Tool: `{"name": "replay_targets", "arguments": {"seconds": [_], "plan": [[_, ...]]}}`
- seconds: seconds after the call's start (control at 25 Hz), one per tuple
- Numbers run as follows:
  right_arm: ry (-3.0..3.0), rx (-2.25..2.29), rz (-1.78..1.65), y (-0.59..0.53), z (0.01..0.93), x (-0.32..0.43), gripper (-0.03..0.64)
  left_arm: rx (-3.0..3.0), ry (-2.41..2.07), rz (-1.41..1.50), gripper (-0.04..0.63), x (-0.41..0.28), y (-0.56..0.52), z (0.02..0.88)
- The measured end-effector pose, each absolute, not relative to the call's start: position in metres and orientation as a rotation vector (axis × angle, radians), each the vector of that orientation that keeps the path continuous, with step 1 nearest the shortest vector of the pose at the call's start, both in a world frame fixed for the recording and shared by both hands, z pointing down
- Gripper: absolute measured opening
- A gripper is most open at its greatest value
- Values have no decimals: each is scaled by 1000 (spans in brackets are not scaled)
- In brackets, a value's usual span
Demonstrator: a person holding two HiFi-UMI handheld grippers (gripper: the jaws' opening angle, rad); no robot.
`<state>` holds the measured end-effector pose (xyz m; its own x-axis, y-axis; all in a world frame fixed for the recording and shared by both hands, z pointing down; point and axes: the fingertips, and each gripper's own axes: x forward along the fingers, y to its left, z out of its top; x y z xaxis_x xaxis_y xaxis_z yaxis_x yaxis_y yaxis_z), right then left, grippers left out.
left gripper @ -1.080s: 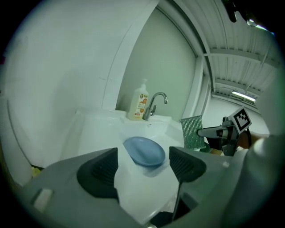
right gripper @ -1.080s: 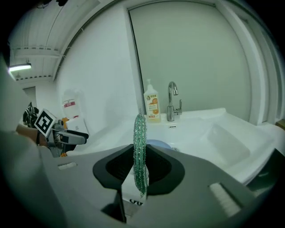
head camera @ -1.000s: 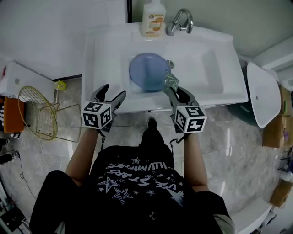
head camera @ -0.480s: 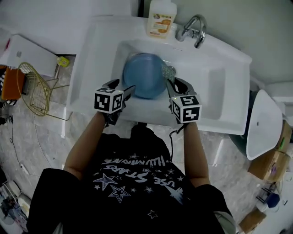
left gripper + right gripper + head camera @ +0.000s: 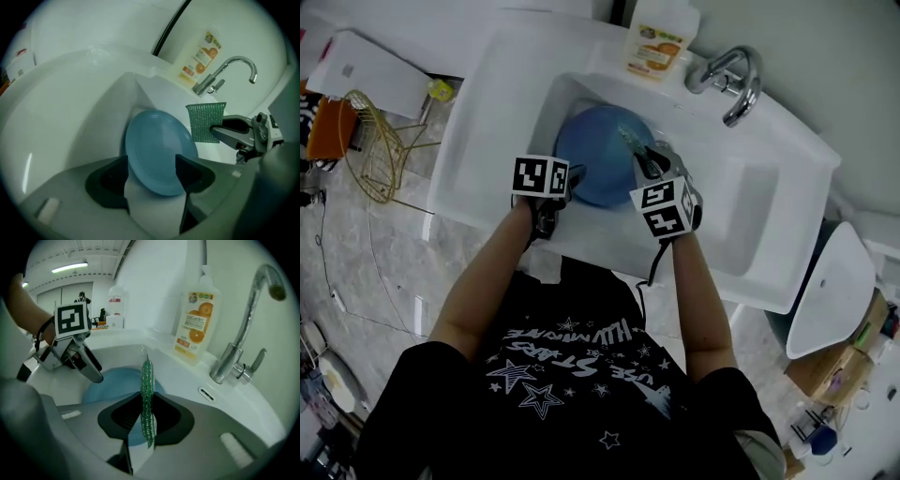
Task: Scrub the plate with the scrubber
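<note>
A blue plate [image 5: 595, 150] leans tilted in the left part of the white sink basin [image 5: 750, 202]. My left gripper [image 5: 563, 184] is open at the plate's near left edge. In the left gripper view the plate [image 5: 157, 150] lies just beyond its spread jaws, with the gripper [image 5: 152, 174] low in the basin. My right gripper [image 5: 643, 159] is shut on a green mesh scrubber [image 5: 629, 139], held above the plate's right side. In the right gripper view the scrubber [image 5: 147, 390] stands edge-on between the jaws, over the plate [image 5: 105, 385].
An orange-labelled soap bottle [image 5: 659, 39] and a chrome faucet [image 5: 729, 77] stand on the sink's back rim. A gold wire basket [image 5: 380, 141] sits on the floor at the left. A white lid-like object [image 5: 825, 295] lies at the right.
Both grippers have moved forward from the sink's front edge into the basin. The scrubber now hangs over the plate, and the left gripper has reached the plate's edge.
</note>
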<state>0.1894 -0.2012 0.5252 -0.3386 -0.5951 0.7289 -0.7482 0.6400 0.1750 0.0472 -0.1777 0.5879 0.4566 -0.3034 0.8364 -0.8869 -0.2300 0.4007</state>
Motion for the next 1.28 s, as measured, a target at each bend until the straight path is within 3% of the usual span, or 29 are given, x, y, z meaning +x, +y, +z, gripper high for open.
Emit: {"name": "replay_targets", "arguments": {"seconds": [0.36,0.48,0.56,0.6,1.28], "plan": [[-1849,913,-122,-234,571,174,107,1611,-1056,856,307,49,-184,623],[-1771,871,-200,-242,588,172,107,1594,-1071,882,232,46,-185,629],[-1740,839,-234,-247,598,169,107,1577,-1077,902,88,43,-186,634],[-1730,824,-245,-248,603,167,107,1574,-1072,904,58,43,-186,636],[-1815,403,-295,-213,645,122,115,1596,-1016,876,57,49,-188,642]]}}
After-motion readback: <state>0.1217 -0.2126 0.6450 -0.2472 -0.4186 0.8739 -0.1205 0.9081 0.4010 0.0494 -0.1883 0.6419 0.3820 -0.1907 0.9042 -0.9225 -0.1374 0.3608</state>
